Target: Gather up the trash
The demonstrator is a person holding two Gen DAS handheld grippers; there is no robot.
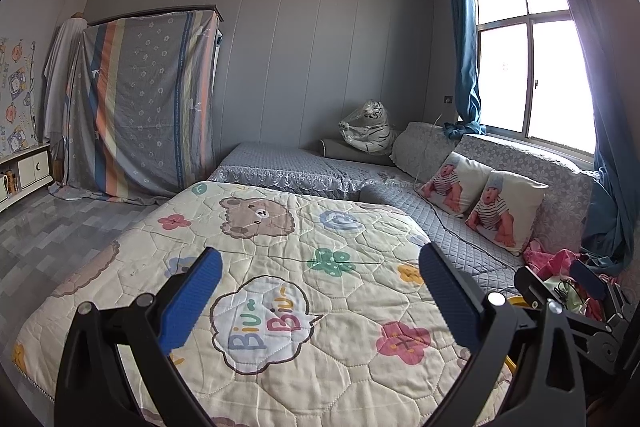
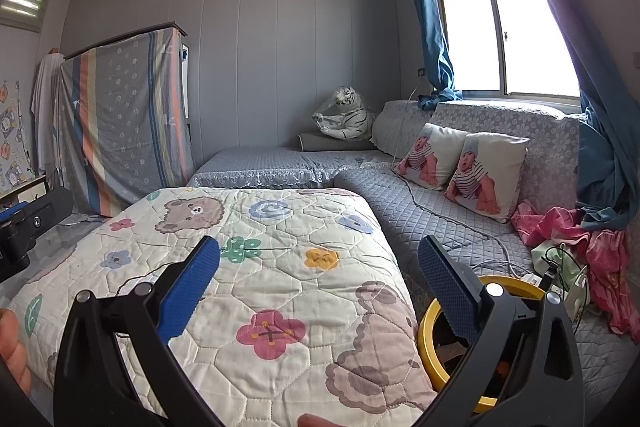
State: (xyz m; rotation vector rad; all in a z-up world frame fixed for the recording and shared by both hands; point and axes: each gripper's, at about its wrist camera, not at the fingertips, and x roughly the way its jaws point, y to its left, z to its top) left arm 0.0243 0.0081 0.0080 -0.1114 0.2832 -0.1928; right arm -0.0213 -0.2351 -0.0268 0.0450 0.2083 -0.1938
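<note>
Both grippers, left (image 1: 320,291) and right (image 2: 320,287), jaws wide apart, nothing held, above quilt (image 2: 256,267). Yellow bin (image 2: 430,347) low right, contents half hidden by finger.

Left gripper (image 1: 320,291): black Y-shaped frame, two blue fingers (image 1: 192,301) with fine-textured pads, a round silver screw head on each arm link and each outer bracket. Right gripper (image 2: 319,287): same build, black frame, blue dimpled pads (image 2: 446,291), silver screw heads at matching points. A thin black cable runs behind its left finger. Bare skin of the hand (image 2: 14,347) shows at the lower left edge of the right view.
</note>
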